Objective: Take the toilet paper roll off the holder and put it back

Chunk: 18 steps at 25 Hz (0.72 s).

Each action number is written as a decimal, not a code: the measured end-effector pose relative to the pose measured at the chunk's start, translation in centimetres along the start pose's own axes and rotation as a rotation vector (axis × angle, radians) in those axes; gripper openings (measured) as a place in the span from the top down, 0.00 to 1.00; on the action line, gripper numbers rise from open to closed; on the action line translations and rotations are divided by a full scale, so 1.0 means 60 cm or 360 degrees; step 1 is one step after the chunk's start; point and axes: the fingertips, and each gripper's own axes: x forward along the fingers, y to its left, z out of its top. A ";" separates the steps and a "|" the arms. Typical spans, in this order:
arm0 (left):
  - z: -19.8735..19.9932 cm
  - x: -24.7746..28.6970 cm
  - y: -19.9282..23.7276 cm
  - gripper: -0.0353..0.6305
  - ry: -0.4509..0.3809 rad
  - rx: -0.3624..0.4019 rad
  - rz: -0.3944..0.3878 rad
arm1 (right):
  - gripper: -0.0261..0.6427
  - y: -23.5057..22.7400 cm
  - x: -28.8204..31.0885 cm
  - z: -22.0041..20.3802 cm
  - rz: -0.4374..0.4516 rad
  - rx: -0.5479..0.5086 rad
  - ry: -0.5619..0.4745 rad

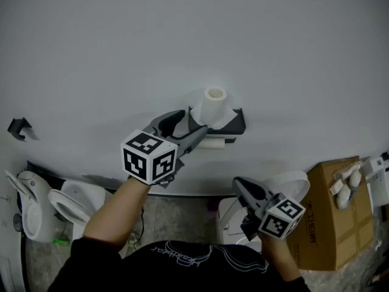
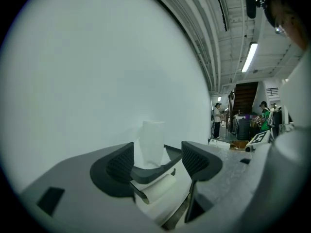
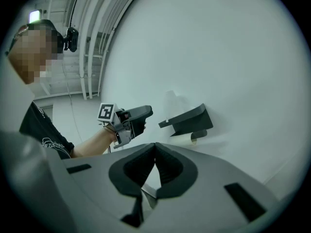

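Our left tool (image 1: 191,122) is spread wide with nothing gripped, and its tips are right up by the dark holder (image 1: 236,121) on the wall (image 1: 182,41). The toilet paper roll (image 1: 215,104) stands upright on top of the holder's shelf. It lines up with the gap between the jaws but sits ahead of them, and the pads aren't on it. A thinner white cylinder (image 1: 211,143) lies sideways under the shelf. Our right tool (image 3: 155,152) has its jaws pinched together on nothing, lower down and well apart from the holder.
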 end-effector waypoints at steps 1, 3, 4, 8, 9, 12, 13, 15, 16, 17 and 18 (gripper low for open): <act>-0.002 -0.015 -0.009 0.49 -0.0009 -0.0011 -0.0012 | 0.96 0.009 0.000 0.004 0.0009 -0.0012 -0.0006; -0.010 -0.044 -0.026 0.57 -0.0008 -0.0029 -0.0029 | 0.96 0.026 -0.002 0.009 0.0025 -0.0025 -0.0016; -0.018 -0.057 -0.035 0.63 0.0002 -0.0035 -0.0040 | 0.96 0.033 -0.004 0.010 0.0029 -0.0027 -0.0021; -0.062 -0.111 -0.081 0.84 0.0032 -0.0106 -0.0131 | 0.96 0.064 -0.021 0.008 0.0017 -0.0061 -0.0029; -0.072 -0.124 -0.092 0.87 0.0032 -0.0139 -0.0154 | 0.96 0.070 -0.025 0.007 0.0007 -0.0077 -0.0028; -0.092 -0.163 -0.122 0.92 0.0009 -0.0216 -0.0197 | 0.96 0.092 -0.034 0.002 -0.0003 -0.0105 -0.0020; -0.097 -0.175 -0.133 0.93 -0.0003 -0.0225 -0.0210 | 0.96 0.101 -0.037 0.001 -0.0001 -0.0114 -0.0021; -0.105 -0.200 -0.155 0.94 -0.0029 -0.0233 -0.0238 | 0.96 0.120 -0.043 -0.002 0.0007 -0.0136 -0.0025; -0.109 -0.211 -0.167 0.94 -0.0041 -0.0241 -0.0255 | 0.96 0.130 -0.045 -0.004 0.0013 -0.0146 -0.0025; -0.113 -0.221 -0.179 0.94 -0.0051 -0.0251 -0.0275 | 0.96 0.138 -0.047 -0.008 0.0018 -0.0153 -0.0022; -0.116 -0.230 -0.191 0.94 -0.0058 -0.0259 -0.0297 | 0.96 0.146 -0.048 -0.013 0.0021 -0.0158 -0.0017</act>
